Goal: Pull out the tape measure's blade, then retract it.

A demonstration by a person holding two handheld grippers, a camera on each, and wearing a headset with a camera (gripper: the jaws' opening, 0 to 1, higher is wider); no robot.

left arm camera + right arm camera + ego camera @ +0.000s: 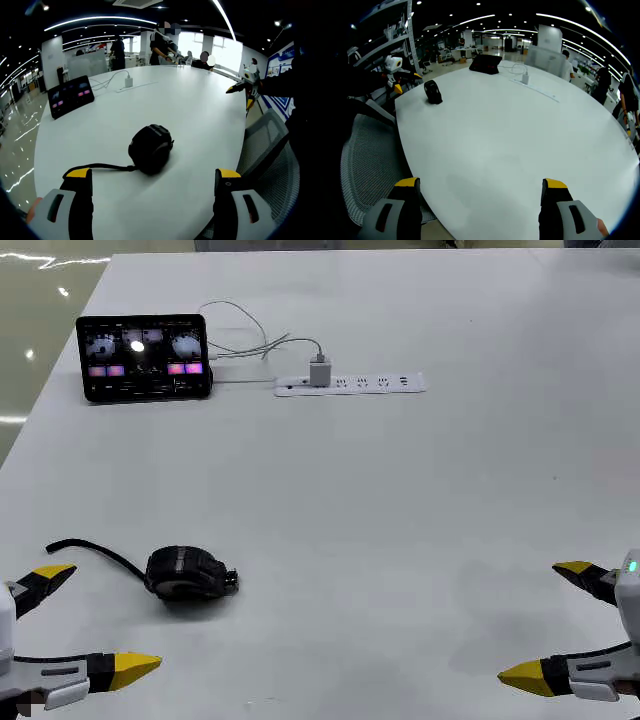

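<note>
A black tape measure [186, 573] lies on the white table [380, 500] at the near left, its black strap [95, 552] trailing to the left. In the left gripper view the tape measure [150, 148] sits just ahead of my left gripper [152, 176], which is open with yellow-tipped fingers on either side. That left gripper [65, 622] is at the bottom left of the head view, beside the tape measure. My right gripper [550, 625] is open at the bottom right, far from it, and its own view shows the tape measure [433, 92] across the table. The right gripper [479, 186] holds nothing.
A tablet [144, 356] stands at the far left of the table, with a white power strip [350, 384], a charger [319, 371] and cables beside it. A mesh chair [367, 165] is by the table's edge. People stand in the background.
</note>
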